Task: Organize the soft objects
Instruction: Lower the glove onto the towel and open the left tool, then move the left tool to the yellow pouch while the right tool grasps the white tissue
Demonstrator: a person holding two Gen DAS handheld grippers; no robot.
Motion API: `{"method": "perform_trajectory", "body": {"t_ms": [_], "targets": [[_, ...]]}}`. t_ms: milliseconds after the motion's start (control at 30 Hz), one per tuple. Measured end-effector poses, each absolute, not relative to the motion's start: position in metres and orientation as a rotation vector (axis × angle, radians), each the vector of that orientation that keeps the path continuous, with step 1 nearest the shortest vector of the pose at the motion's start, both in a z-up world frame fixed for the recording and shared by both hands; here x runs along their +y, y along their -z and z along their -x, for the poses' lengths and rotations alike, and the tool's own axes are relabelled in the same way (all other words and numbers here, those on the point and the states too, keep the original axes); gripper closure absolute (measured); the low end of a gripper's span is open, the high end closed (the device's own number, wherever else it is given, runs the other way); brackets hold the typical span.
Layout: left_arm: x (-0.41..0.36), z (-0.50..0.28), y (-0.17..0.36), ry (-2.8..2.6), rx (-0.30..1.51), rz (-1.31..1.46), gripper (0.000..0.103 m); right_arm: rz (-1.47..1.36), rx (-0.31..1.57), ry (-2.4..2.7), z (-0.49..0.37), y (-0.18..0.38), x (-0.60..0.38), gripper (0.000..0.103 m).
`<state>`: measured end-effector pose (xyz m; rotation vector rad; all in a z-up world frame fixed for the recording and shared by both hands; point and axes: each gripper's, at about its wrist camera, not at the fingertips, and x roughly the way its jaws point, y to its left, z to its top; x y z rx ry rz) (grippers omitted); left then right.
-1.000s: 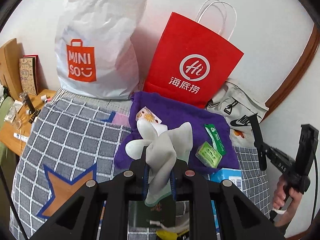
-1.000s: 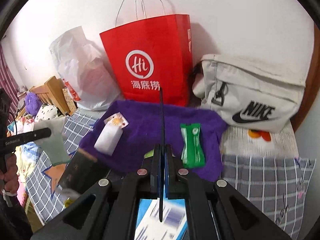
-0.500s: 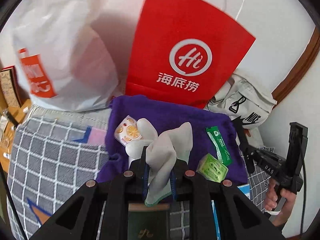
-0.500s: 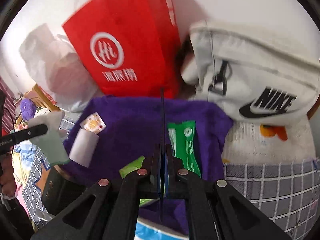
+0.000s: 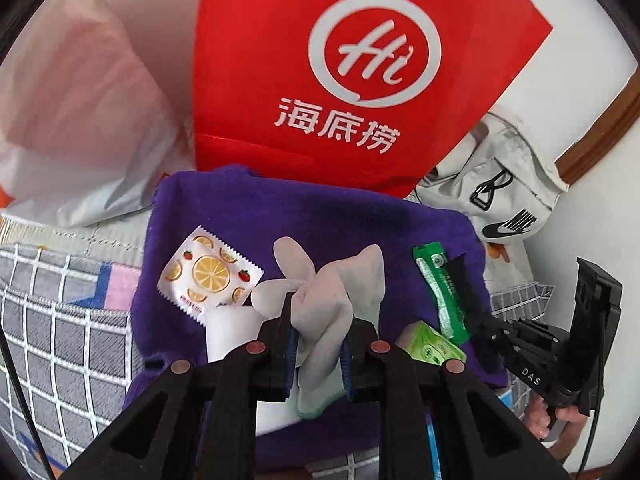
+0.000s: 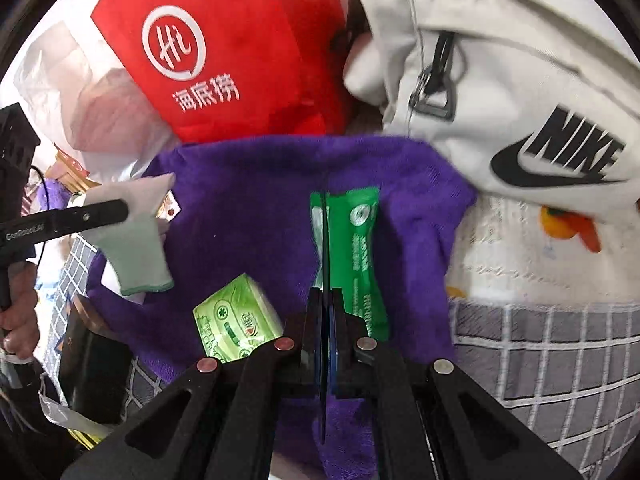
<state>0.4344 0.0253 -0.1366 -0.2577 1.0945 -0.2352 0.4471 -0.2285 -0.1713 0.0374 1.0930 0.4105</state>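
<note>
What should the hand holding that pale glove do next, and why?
Probably lower the glove onto the purple towel and then let go. The left gripper is shut on it just above the towel, where the other small packets already lie.

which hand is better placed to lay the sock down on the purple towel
Left. Its tongs are already shut on the grey sock right above the purple towel. The right tongs are shut and empty, over the green packet.

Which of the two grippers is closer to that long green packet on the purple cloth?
Right. The right gripper, shut and empty, sits right at the green packet; the left gripper, clamped on a pale glove, is off to the packet's left.
</note>
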Motion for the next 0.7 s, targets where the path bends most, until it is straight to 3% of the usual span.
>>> {"method": "perform_trajectory", "body": {"t_ms": [333, 400, 467, 567, 633, 700], "targets": [[0.02, -0.444, 0.156, 0.256, 1.123, 0.267, 0.084, -0.004, 1.135, -0.416, -0.445, 0.188, -0.215, 0.1], [0.02, -0.444, 0.156, 0.261, 1.122, 0.269, 0.08, -0.002, 1.13, -0.414, -0.444, 0.188, -0.214, 0.099], [0.02, -0.444, 0.156, 0.257, 1.122, 0.255, 0.068, 0.004, 1.132, -0.416, -0.443, 0.189, -0.213, 0.099], [0.02, -0.44, 0.15, 0.255, 1.115, 0.213, 0.057, 0.02, 1.11, -0.416, -0.441, 0.186, -0.208, 0.079], [0.02, -0.436, 0.145, 0.233, 1.104, 0.193, 0.051, 0.027, 1.082, -0.406, -0.438, 0.179, -0.209, 0.049], [0.023, -0.432, 0.138, 0.228, 1.099, 0.195, 0.051, 0.027, 1.05, -0.406, -0.434, 0.171, -0.206, 0.047]]}}
